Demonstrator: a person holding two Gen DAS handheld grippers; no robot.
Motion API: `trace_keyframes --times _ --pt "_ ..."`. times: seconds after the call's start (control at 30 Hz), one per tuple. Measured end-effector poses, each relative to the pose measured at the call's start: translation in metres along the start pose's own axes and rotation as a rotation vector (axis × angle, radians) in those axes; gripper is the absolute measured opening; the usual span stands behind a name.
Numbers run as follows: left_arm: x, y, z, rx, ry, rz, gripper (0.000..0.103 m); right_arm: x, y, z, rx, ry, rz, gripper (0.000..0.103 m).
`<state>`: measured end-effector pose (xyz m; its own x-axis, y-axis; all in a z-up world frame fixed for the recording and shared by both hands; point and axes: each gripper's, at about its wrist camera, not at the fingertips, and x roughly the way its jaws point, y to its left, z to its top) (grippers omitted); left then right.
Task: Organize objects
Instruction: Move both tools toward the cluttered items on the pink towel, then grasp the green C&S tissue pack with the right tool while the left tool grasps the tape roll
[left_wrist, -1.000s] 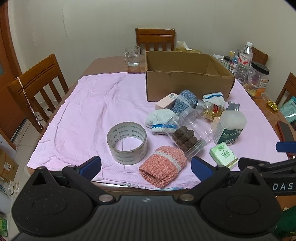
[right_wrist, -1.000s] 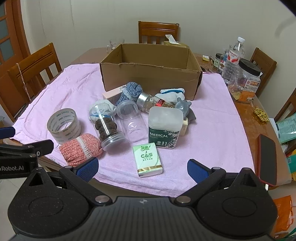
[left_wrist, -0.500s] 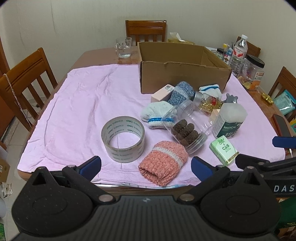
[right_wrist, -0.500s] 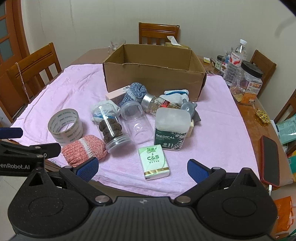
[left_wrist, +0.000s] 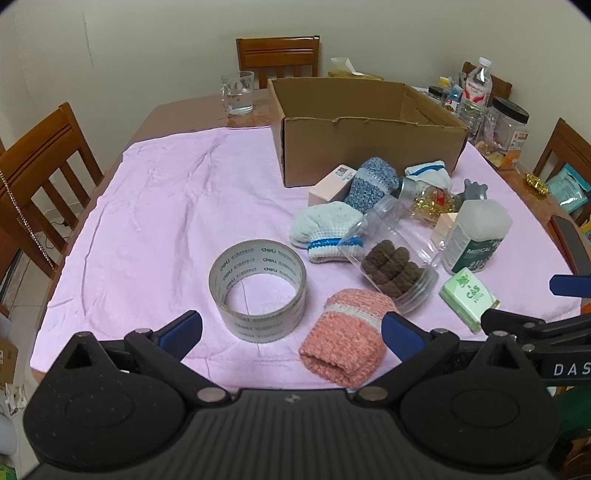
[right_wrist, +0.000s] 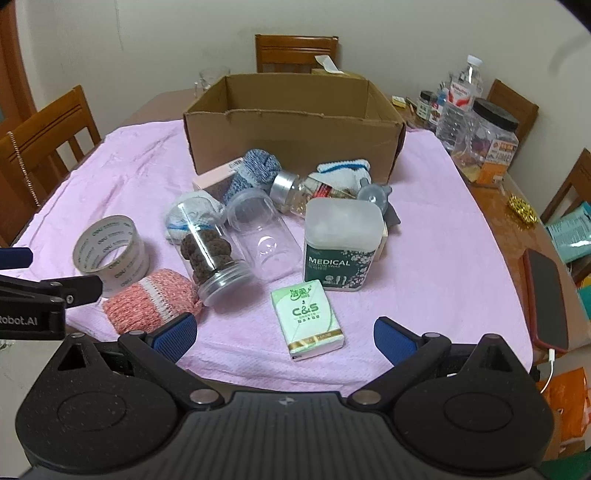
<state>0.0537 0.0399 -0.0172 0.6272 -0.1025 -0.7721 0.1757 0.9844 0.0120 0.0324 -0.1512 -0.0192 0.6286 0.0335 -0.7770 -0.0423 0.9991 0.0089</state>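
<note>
Both grippers hang low over the near edge of the table, side by side, pointing at the pile. The left gripper (left_wrist: 291, 332) has its blue fingers spread wide, holding nothing. The right gripper (right_wrist: 284, 334) is spread wide too, also holding nothing. On the soft pink cloth (left_wrist: 166, 206) sit a shiny round tape roll (left_wrist: 257, 290), a fuzzy pink knitted sock roll (left_wrist: 345, 338), a clear plastic jar (right_wrist: 212, 254) lying on its side with brown lumps inside, and a small green tissue pack (right_wrist: 308, 319). The brown cardboard box (right_wrist: 291, 142) stands open behind the pile.
</note>
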Motion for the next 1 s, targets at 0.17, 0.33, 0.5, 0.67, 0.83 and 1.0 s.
trace_keyframes --times 0.17,0.33,0.5,0.67,0.83,1.0 --pt "0.013 0.009 0.004 0.024 0.001 -0.028 0.102 0.016 0.003 0.0 0.02 -0.001 -0.036 0.103" --pt "0.028 0.019 0.006 0.049 0.012 -0.04 0.102 0.038 0.004 -0.004 0.039 0.023 -0.062 0.103" --pt "0.039 0.031 0.004 0.072 0.02 -0.052 0.102 0.06 0.0 -0.009 0.069 0.069 -0.083 0.103" --pt "0.05 0.039 0.003 0.115 0.02 -0.076 0.102 0.073 -0.005 -0.013 0.095 0.096 -0.116 0.103" --pt "0.058 0.04 0.003 0.143 0.029 -0.102 0.102 0.077 -0.017 -0.017 0.127 0.116 -0.156 0.103" --pt "0.063 0.042 0.002 0.147 0.039 -0.119 0.102 0.077 -0.036 -0.02 0.147 0.129 -0.201 0.103"
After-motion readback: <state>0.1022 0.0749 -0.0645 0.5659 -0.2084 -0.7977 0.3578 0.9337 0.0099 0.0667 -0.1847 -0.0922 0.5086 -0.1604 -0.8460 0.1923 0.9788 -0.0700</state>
